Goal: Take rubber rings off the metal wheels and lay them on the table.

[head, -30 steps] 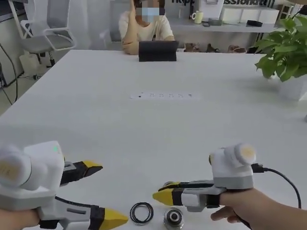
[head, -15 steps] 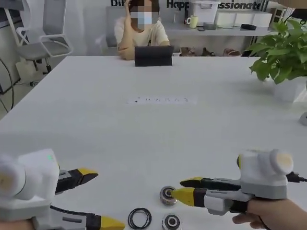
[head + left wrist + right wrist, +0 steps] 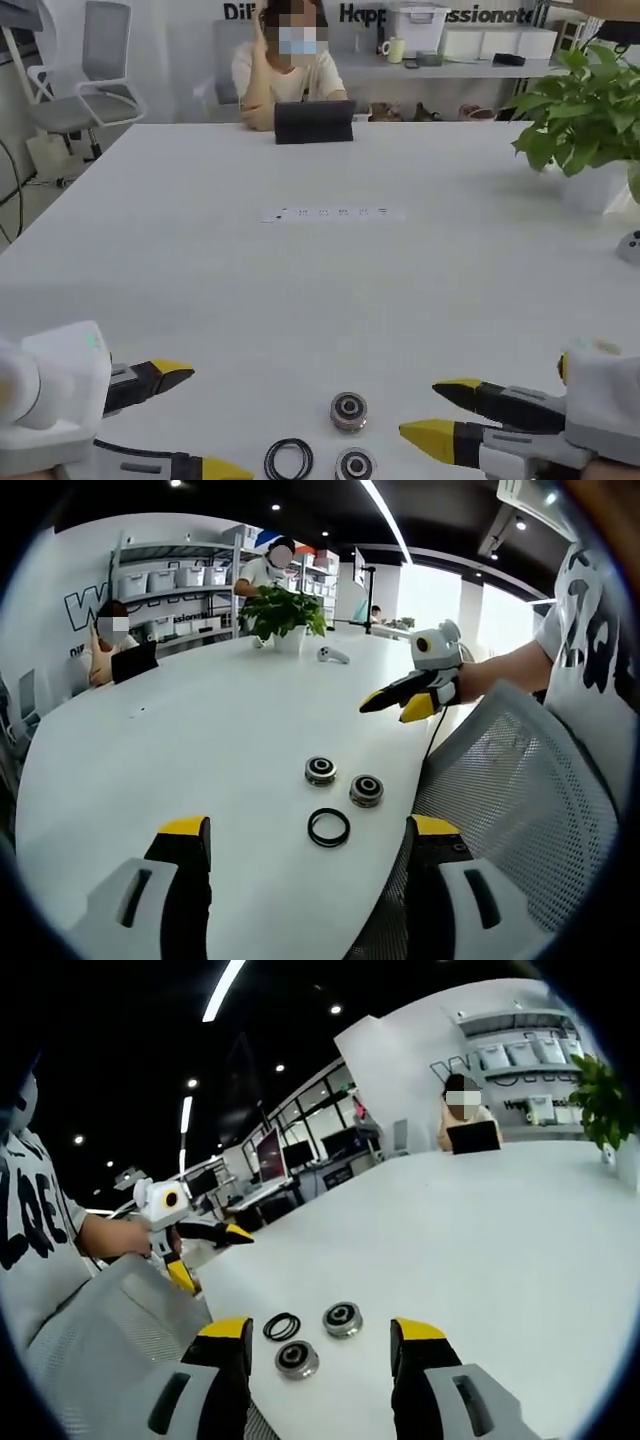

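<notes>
Near the bottom centre of the head view, black rubber rings (image 3: 288,459) lie flat on the white table (image 3: 320,290), a lower wheel (image 3: 356,465) just right of them and an upper wheel (image 3: 348,410) above. At lower left the left gripper (image 3: 215,422) and at lower right the right gripper (image 3: 420,408) both gape wide, empty.

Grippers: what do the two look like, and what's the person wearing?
Both the left gripper and right gripper have white boxy bodies, black jaws with yellow tips, and a thin black cable. The person wears a white shirt with black lettering.
</notes>
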### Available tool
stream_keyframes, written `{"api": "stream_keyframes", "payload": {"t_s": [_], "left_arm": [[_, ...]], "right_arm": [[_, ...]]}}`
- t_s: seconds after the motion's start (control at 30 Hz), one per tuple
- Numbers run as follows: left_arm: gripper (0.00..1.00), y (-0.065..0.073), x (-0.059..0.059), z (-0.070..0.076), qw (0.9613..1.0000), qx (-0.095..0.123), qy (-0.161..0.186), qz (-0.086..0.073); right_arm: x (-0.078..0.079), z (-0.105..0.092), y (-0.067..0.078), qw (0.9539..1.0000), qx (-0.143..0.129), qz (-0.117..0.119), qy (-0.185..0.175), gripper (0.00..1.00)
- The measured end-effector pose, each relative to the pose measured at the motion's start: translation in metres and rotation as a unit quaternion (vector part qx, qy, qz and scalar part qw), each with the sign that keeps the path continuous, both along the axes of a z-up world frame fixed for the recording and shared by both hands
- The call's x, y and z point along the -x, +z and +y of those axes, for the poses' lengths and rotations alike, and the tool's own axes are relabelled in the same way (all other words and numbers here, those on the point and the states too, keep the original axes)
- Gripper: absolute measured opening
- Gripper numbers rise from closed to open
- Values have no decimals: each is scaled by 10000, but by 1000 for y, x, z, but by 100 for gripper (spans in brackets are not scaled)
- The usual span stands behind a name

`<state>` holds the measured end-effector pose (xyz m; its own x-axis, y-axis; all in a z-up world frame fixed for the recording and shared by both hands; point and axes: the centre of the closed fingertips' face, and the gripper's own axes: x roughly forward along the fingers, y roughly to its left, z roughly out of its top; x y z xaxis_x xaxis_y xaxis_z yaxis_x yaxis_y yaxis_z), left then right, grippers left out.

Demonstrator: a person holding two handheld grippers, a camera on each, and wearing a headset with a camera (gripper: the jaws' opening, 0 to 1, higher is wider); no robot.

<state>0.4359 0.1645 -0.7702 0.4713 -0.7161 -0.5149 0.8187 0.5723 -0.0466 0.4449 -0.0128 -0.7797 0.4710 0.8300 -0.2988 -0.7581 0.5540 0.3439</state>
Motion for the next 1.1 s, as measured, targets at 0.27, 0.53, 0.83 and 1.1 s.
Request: {"api": "stream_keyframes", "payload": {"t_s": [0.27, 0.53, 0.83, 1.1], "left_arm": [[78, 2, 0, 3, 10000, 8, 48, -17], [78, 3, 0, 6, 9999, 40, 114, -33], [78, 5, 1, 8, 9998, 68, 157, -45], [78, 4, 1, 8, 9998, 66, 158, -39]], "right_arm": [[9, -2, 0, 9998, 88, -156, -63, 63], [16, -3, 1, 9993, 204, -298, -50, 66], [19, -11, 2, 9979, 442, -474, -49, 69], [21, -14, -3, 9957, 729, -578, 53, 70]]}}
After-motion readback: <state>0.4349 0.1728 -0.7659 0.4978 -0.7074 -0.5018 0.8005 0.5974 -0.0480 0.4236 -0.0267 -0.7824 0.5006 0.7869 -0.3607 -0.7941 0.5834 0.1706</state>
